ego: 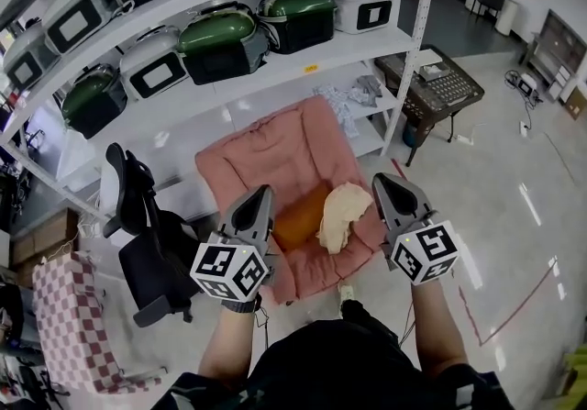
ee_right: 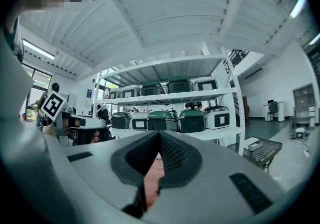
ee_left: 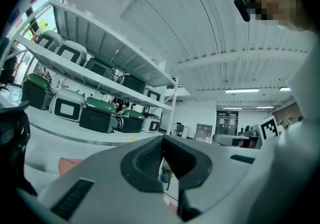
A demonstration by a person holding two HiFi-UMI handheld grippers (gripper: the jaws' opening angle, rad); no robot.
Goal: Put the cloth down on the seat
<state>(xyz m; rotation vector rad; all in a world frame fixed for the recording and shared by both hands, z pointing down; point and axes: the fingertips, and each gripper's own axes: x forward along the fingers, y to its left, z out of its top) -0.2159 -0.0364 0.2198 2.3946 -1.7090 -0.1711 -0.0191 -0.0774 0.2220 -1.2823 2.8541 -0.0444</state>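
A cream cloth (ego: 342,214) lies crumpled on the pink padded seat (ego: 266,156), draped over the right end of an orange cushion (ego: 301,218). My left gripper (ego: 260,193) hovers above the seat's front left, jaws shut and empty. My right gripper (ego: 381,181) hangs above the seat's right edge, just right of the cloth and apart from it, also shut with nothing held. In the left gripper view the left gripper (ee_left: 163,140) points level at the shelves. In the right gripper view the right gripper (ee_right: 160,135) has its tips together, and pink seat (ee_right: 151,185) shows behind them.
A white shelf rack (ego: 275,50) with green and white cases stands behind the seat. A black office chair (ego: 138,225) sits to the left, with a red checked cloth (ego: 73,326) beside it. A small stand with a keyboard-like device (ego: 440,87) is at the right.
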